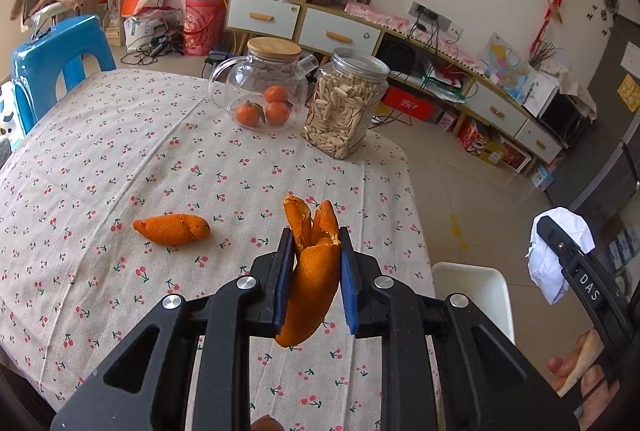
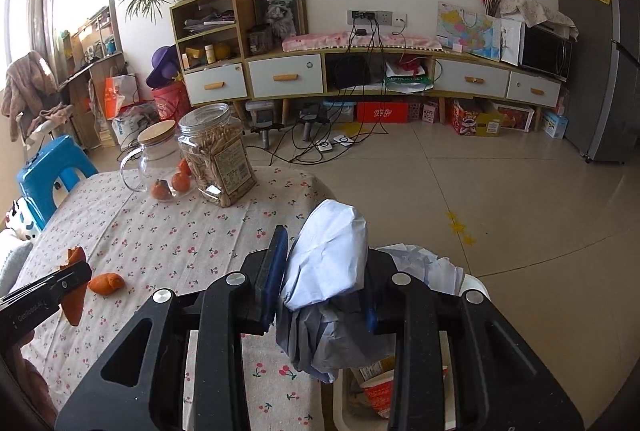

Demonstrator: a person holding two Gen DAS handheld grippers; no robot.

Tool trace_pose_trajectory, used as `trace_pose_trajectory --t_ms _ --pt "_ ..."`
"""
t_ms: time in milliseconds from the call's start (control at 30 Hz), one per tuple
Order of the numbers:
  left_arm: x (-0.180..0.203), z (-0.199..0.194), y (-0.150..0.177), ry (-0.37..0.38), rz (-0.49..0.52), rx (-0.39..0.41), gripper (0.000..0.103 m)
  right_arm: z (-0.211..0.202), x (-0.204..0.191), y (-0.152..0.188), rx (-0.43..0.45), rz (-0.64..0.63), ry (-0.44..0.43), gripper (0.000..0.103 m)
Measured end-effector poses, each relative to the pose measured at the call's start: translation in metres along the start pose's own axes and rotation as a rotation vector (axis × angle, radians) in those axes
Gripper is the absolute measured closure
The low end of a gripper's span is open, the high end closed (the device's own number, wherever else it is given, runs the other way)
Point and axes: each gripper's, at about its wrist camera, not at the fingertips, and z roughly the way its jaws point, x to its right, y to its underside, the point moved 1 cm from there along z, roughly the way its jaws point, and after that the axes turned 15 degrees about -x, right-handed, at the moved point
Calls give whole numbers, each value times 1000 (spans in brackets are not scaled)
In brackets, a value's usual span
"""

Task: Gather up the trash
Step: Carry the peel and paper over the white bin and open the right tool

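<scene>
Two grippers work over a desk (image 1: pixel 100 151) in cherry-print cloth. Left gripper (image 1: pixel 316 251) fingers clamp orange peel (image 1: pixel 314 283); right gripper (image 2: pixel 324 271) fingers clamp crumpled paper (image 2: pixel 332 255) above a white bin (image 2: pixel 472 287). Another peel (image 1: pixel 172 229) lies on the cloth; a teapot (image 1: pixel 264 87) and jar (image 1: pixel 344 103) stand behind.

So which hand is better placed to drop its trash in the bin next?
Right, probably. The right gripper holds the crumpled paper almost over the white bin, while the left gripper, holding orange peel, is over the table.
</scene>
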Motion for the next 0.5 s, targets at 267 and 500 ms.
trace_pose_trajectory --t_ms 267,500 --pt "30 9 6 6 53 -21 81 -1 48 8 -4 83 71 72" --pt "65 16 13 11 112 -35 81 7 97 14 -51 185 127 72"
